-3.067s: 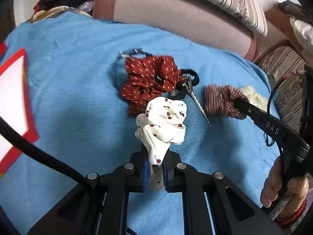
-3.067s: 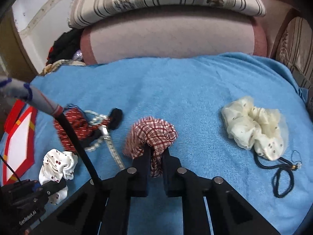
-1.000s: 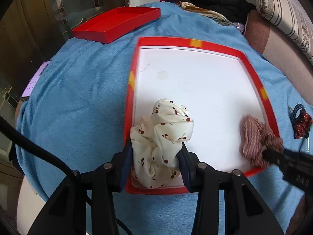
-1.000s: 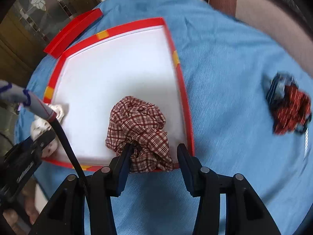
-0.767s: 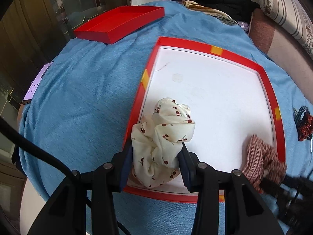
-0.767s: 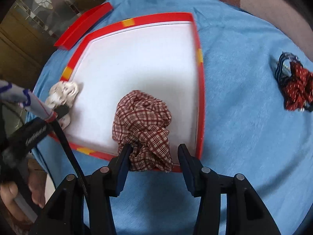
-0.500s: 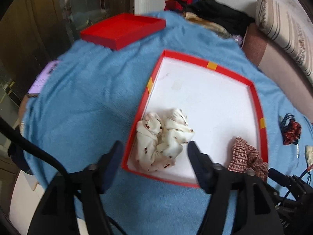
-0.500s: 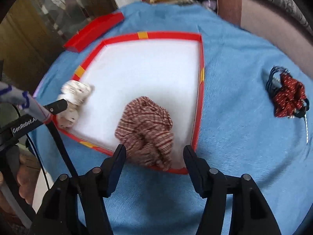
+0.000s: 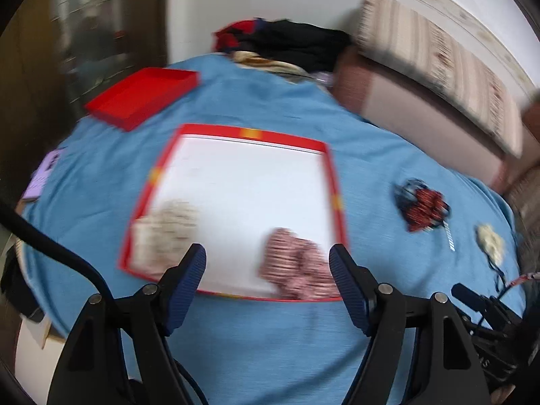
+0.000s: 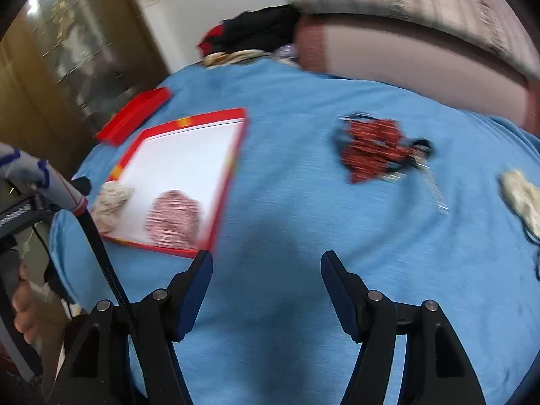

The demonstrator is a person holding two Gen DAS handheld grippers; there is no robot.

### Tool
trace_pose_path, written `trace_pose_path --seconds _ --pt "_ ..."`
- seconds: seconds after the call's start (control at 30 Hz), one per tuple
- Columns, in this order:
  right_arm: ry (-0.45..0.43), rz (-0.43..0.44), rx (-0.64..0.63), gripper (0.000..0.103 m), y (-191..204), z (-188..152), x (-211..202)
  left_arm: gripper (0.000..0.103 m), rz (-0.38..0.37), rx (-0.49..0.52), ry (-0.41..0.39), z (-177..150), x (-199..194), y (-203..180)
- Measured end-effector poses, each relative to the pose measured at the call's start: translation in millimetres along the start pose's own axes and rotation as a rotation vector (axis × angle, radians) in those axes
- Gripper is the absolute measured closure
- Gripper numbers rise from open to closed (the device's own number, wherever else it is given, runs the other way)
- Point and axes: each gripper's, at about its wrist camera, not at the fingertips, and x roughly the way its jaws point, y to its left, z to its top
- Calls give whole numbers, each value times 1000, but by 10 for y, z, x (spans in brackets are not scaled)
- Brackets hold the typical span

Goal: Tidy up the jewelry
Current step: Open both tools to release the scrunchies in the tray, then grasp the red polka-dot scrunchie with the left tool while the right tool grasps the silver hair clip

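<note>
A white tray with a red rim (image 9: 332,182) lies on the blue cloth. In its near left corner rests the white cherry-print scrunchie (image 9: 168,226); the red plaid scrunchie (image 9: 297,263) sits in the near right corner. My left gripper (image 9: 266,256) hovers above the tray's near edge, jaws opening, nothing between them. In the right wrist view the tray (image 10: 233,155) lies to the left with both scrunchies (image 10: 111,199) (image 10: 173,217) inside. My right gripper (image 10: 266,260) hangs over bare cloth, jaws opening and empty. A red dotted scrunchie (image 10: 371,146) lies tangled with dark bands further right.
A cream scrunchie (image 10: 521,197) and a metal strip (image 10: 433,185) lie at the right of the cloth. A red box lid (image 9: 141,98) sits beyond the tray. Piled clothes (image 9: 290,44) and striped sofa cushions (image 9: 438,64) border the far side.
Both grippers opened and let go of their scrunchies, which now rest in the tray. Both hands pulled back and up, the right one swinging to the right over the cloth.
</note>
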Motion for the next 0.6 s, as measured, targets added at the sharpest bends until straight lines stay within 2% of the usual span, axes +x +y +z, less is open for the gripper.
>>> trace_pose_path --seconds 0.13,0.3,0.37,0.5,0.6 --pt "-4 -84 65 32 -518 -96 -43 29 -86 58 44 -7 238 -486" --pt "-20 -181 126 32 -1071 -116 -87 29 -160 106 93 -12 606 -982" --pt "-21 -201 152 32 -1252 -103 -101 29 -206 111 119 -1 766 -1168" --pt "-35 -224 198 32 -1571 -32 -94 29 -244 136 133 66 1017 -1415" --pt "-41 -227 190 32 -1615 41 -16 29 -269 167 127 150 1166 -1605"
